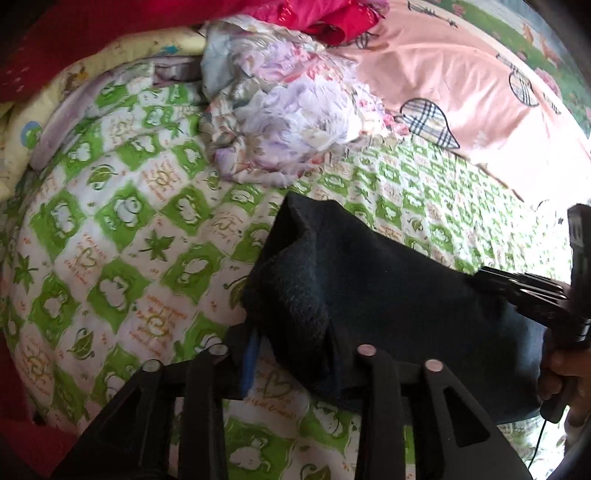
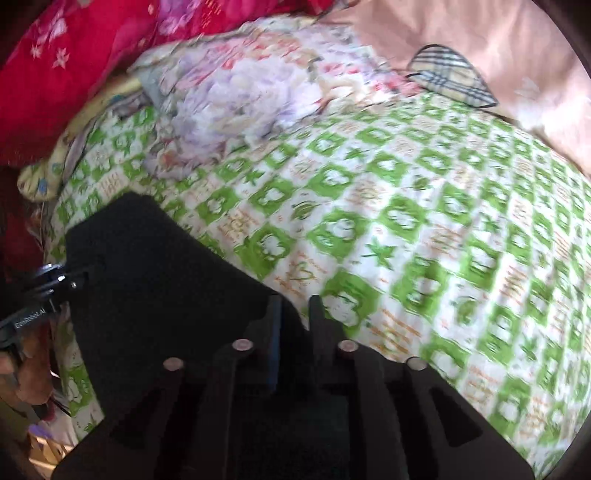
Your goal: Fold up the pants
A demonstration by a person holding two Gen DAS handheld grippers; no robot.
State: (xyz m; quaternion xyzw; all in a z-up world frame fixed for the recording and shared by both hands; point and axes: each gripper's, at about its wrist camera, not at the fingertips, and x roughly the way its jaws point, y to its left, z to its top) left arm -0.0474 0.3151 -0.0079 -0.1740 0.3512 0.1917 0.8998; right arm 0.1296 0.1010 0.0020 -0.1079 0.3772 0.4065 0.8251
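Pants (image 1: pixel 369 295) dark, on green-checked bedspread (image 1: pixel 129 221), both grippers' jaws pinching them, pink sheet (image 1: pixel 443 74) behind.

Black claw (image 2: pixel 293 314) with blue pad; silver pins; "GenRobot.AI" lettering.

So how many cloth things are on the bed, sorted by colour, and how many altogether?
Black: 1, the pants
Red: 1, the red cloth
Pale purple flowery: 1, the crumpled cloth
Pink: 1, the pink sheet
Green and white: 1, the bedspread
Total: 5
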